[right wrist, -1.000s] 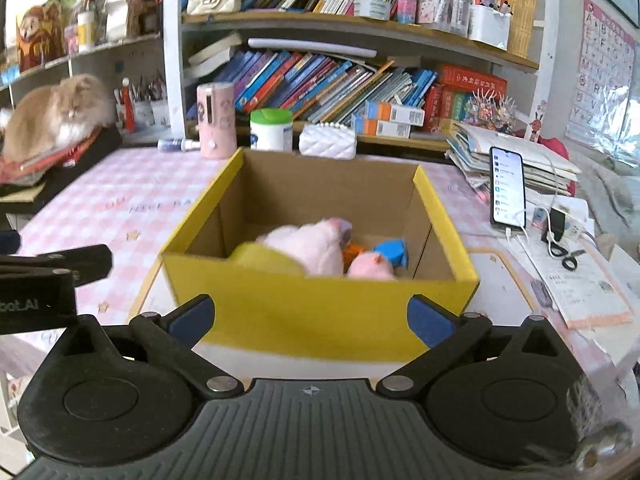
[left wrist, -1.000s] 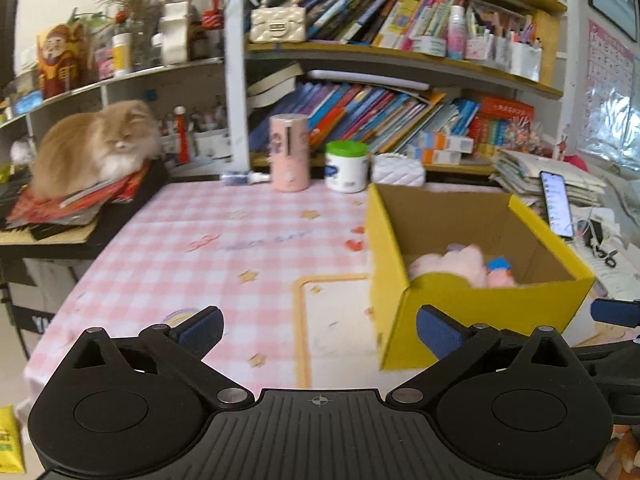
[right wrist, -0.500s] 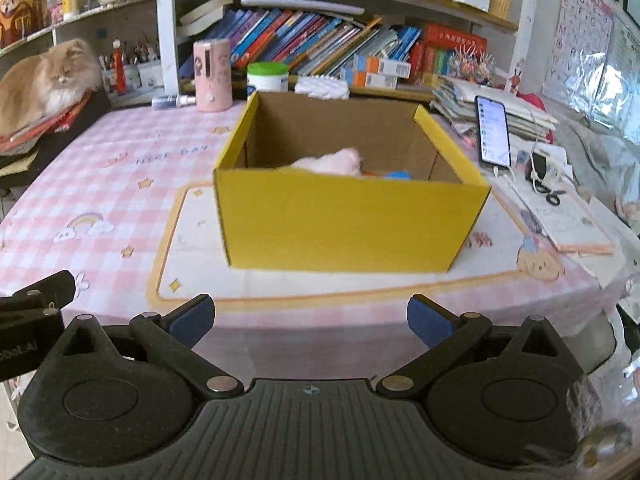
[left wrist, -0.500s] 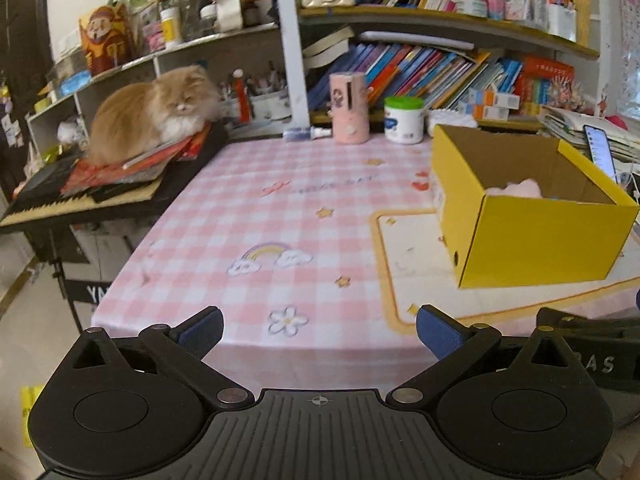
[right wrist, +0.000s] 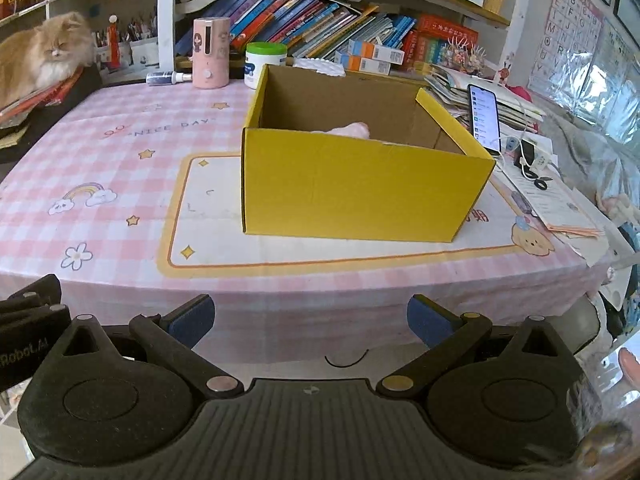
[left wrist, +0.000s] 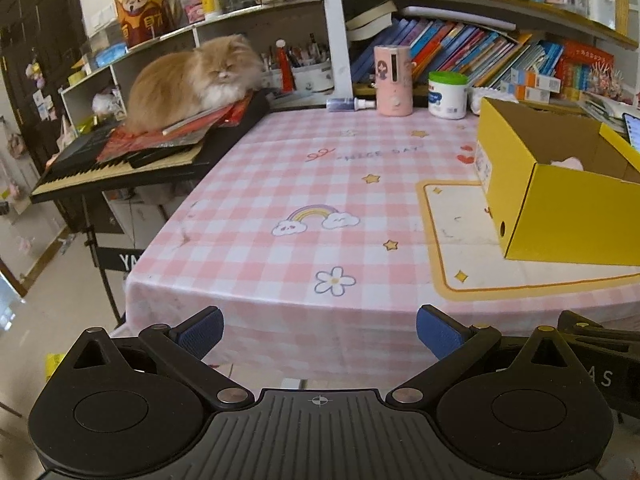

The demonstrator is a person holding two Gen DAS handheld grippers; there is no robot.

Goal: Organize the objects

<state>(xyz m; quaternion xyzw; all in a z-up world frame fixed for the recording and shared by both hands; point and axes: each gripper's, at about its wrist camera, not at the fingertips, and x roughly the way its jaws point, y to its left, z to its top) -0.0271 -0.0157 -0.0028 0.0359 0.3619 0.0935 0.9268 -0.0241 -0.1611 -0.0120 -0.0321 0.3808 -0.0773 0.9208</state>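
Note:
A yellow cardboard box stands open on the pink checked tablecloth; it also shows at the right of the left wrist view. A pink soft toy peeks over the box's front wall; the rest of the contents are hidden. My left gripper is open and empty, held off the table's near edge. My right gripper is open and empty, held in front of the table, facing the box.
A cat lies on papers on a keyboard left of the table. A pink bottle and a white jar stand at the back. A phone and papers lie right. Bookshelves stand behind.
Both grippers have pulled back from over the box to beyond the table's near edge. Both stay open and empty. The box has not moved.

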